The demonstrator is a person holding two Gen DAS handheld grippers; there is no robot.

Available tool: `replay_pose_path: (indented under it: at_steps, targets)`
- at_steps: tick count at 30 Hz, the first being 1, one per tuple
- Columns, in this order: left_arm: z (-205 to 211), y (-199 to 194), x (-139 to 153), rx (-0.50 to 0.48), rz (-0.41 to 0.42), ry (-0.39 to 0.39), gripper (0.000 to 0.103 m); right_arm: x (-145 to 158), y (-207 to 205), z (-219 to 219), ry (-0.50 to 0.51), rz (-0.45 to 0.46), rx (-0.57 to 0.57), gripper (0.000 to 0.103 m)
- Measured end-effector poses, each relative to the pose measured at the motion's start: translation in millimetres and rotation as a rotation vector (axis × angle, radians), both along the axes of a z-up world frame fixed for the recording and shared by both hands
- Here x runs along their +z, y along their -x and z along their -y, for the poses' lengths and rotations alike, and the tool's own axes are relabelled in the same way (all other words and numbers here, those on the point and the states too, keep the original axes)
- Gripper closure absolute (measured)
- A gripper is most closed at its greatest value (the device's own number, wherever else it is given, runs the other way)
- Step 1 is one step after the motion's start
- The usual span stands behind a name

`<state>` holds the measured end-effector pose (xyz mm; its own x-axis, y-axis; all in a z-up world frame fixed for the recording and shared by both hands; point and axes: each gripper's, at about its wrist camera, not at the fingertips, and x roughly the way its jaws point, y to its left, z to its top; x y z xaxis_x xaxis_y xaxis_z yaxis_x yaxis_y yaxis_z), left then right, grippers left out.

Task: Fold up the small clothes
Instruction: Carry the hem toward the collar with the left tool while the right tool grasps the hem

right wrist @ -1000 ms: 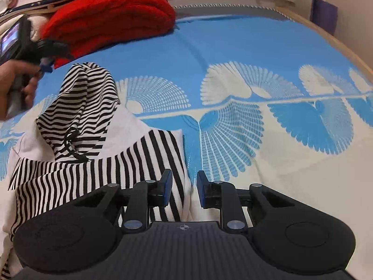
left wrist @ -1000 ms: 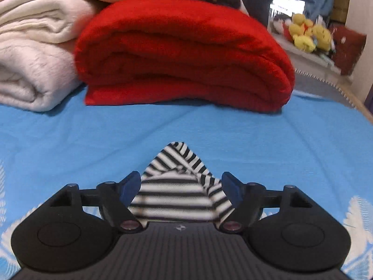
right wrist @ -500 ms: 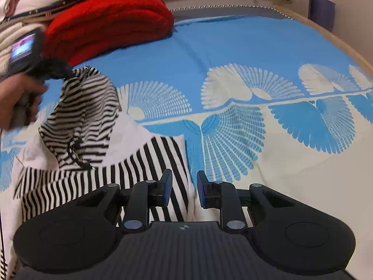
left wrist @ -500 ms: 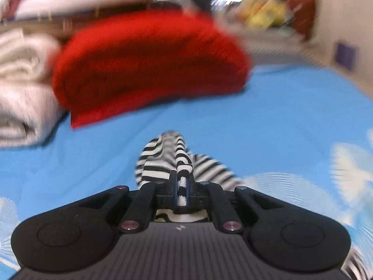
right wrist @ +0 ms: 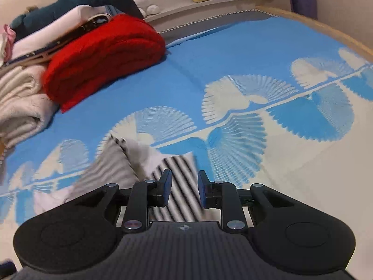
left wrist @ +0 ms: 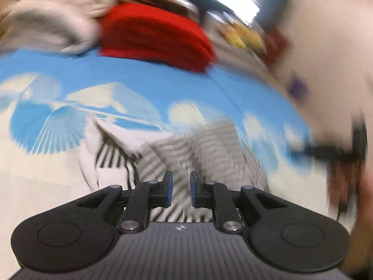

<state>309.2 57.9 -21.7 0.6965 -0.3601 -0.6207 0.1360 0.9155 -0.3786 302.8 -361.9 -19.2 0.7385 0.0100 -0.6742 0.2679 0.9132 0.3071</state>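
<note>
Striped garment (right wrist: 179, 182) (blurred) lies under both parted claws (left wrist: 179, 191) (right wrist: 184, 191).

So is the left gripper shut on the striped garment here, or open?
Open. The left gripper shows a clear gap between its blue pads, with the striped garment lying blurred beyond them, not pinched.

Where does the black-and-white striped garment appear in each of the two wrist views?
Left wrist view: the black-and-white striped garment lies low in the centre, blurred, just beyond the gripper.
Right wrist view: the garment lies low, centre and left, partly between the fingers.
Shared landmark: the folded red blanket, upper left in both.
</note>
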Motion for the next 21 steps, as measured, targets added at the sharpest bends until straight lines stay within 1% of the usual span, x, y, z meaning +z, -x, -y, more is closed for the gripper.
replay_pose_path:
  at_steps: [1,3,4,5,6,7,8,9,11,14,15,16,17,18,19,21]
  targets:
    - [-6.5,-10.0,-7.9,0.058,-0.03,0.049,0.085,-2.1,-0.2,-1.8,-0.03,-0.005,0.008,0.073]
    - [-13.9,-25.7,-34.5,0.137,-0.111,0.113,0.083,-8.5,-2.5,-7.4,-0.079,-0.031,0.028,0.073]
    - [-15.1,-35.5,-52.6,0.179,-0.196,0.127,0.083,-12.3,-4.5,-11.0,-0.091,-0.048,0.04,0.073]
    - [-13.1,-40.8,-66.5,0.201,-0.271,0.132,0.083,-17.7,-7.7,-15.2,-0.101,-0.072,0.056,0.072]
    - [-9.6,-46.0,-79.4,0.2,-0.338,0.138,0.078,-22.1,-10.5,-18.5,-0.111,-0.095,0.071,0.071]
    - [-9.1,-52.6,-87.6,0.194,-0.385,0.13,0.072,-28.3,-14.0,-21.8,-0.124,-0.125,0.086,0.07]
    - [-4.1,-55.0,-93.6,0.197,-0.417,0.116,0.062,-35.0,-17.2,-25.1,-0.138,-0.156,0.095,0.07]
    - [-1.1,-56.1,-98.5,0.204,-0.438,0.111,0.061,-42.5,-20.4,-27.6,-0.153,-0.187,0.097,0.07]
    - [0.8,-53.8,-104.7,0.208,-0.459,0.122,0.061,-56.3,-27.5,-31.9,-0.176,-0.243,0.098,0.07]
    - [9.8,-55.8,-103.9,0.188,-0.463,0.081,0.063,-73.3,-35.0,-40.0,-0.187,-0.294,0.092,0.07]
    - [10.9,-57.2,-105.6,0.183,-0.466,0.073,0.074,-77.3,-35.3,-44.7,-0.184,-0.307,0.092,0.07]
    - [15.8,-53.0,-104.4,0.183,-0.466,0.069,0.083,-80.7,-35.4,-48.2,-0.181,-0.315,0.09,0.07]
    - [15.5,-54.2,-104.1,0.185,-0.46,0.058,0.099,-83.7,-35.9,-51.9,-0.177,-0.317,0.092,0.07]
    - [14.2,-52.4,-100.5,0.183,-0.444,0.046,0.101,-85.9,-37.0,-54.4,-0.172,-0.316,0.102,0.074]
    - [12.2,-54.2,-96.4,0.187,-0.415,0.034,0.101,-86.0,-37.4,-56.1,-0.17,-0.313,0.105,0.087]
    - [7.0,-56.0,-84.0,0.198,-0.348,0.025,0.101,-83.8,-36.3,-55.0,-0.186,-0.29,0.104,0.1]
